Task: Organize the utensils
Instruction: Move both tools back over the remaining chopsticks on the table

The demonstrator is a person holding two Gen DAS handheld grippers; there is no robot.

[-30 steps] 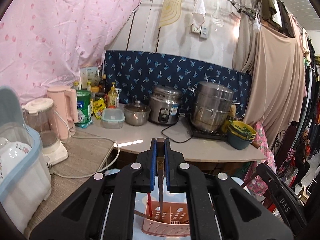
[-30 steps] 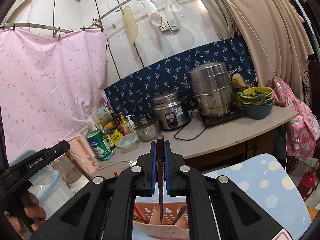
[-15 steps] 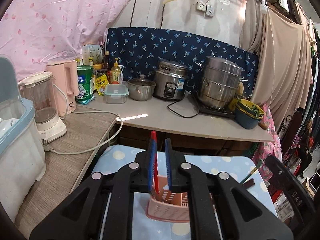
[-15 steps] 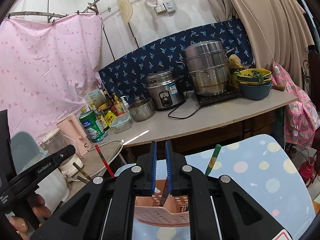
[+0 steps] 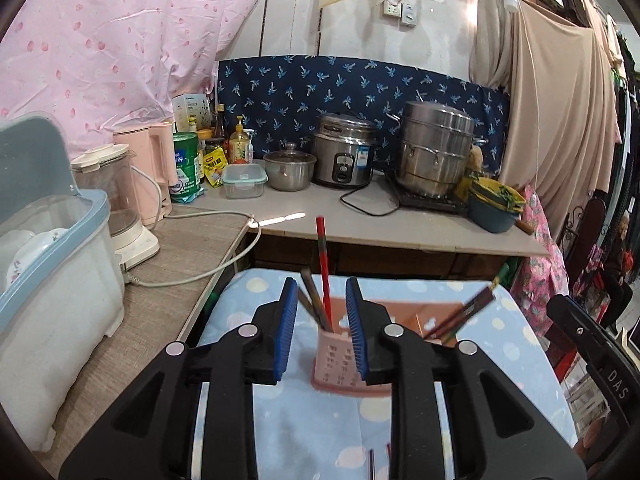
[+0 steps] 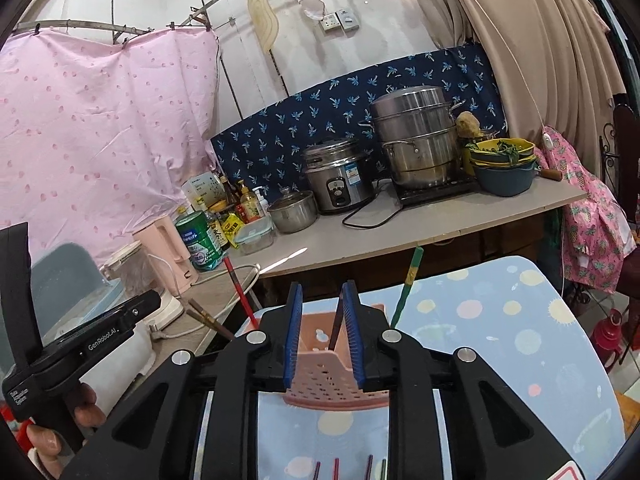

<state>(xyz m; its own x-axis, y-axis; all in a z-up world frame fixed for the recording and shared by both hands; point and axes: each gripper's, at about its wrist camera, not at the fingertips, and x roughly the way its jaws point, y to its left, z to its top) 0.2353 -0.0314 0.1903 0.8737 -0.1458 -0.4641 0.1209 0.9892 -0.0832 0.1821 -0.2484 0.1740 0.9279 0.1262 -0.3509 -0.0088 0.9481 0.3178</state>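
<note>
Both sets of tongs are letting go over the pink holder (image 5: 340, 364) on the spotted desk (image 6: 520, 340). The left tongs (image 5: 322, 328) are opening, the red chopstick (image 5: 322, 264) standing free between them; the right tongs (image 6: 322, 332) are opening around a dark chopstick (image 6: 335, 330). Next, I judge, they fetch the sticks (image 6: 336, 468) lying nearer.

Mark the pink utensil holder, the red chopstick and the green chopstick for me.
pink utensil holder (image 6: 320, 376): right wrist view, perforated front wall.
red chopstick (image 5: 322, 256): left wrist view, upper shaft above the holder.
green chopstick (image 6: 409, 280): right wrist view, middle of the shaft.
</note>
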